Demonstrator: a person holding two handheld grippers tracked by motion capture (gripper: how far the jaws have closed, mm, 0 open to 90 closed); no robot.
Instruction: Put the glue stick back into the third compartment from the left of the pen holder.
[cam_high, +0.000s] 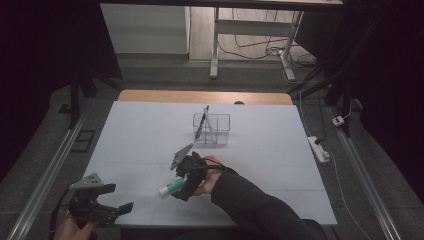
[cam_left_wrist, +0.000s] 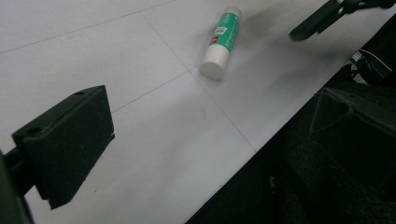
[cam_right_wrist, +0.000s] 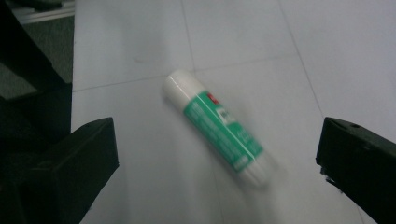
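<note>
A green and white glue stick (cam_high: 170, 188) lies flat on the white sheet near the table's front edge. My right gripper (cam_high: 182, 187) hovers right over it, held by a hand in a dark sleeve. In the right gripper view the glue stick (cam_right_wrist: 217, 126) lies slantwise between the two wide-apart jaws of the right gripper (cam_right_wrist: 218, 156), which is open and touches nothing. My left gripper (cam_high: 117, 197) stands open at the front left corner, holding nothing. In the left gripper view the glue stick (cam_left_wrist: 222, 39) is farther off, with the right gripper (cam_left_wrist: 317, 21) beside it.
A clear compartment box (cam_high: 211, 129) holding pens stands upright at the middle back of the white sheet (cam_high: 150, 135). The table's front edge (cam_left_wrist: 261, 149) runs close to the glue stick. A power strip (cam_high: 318, 148) lies on the floor at the right.
</note>
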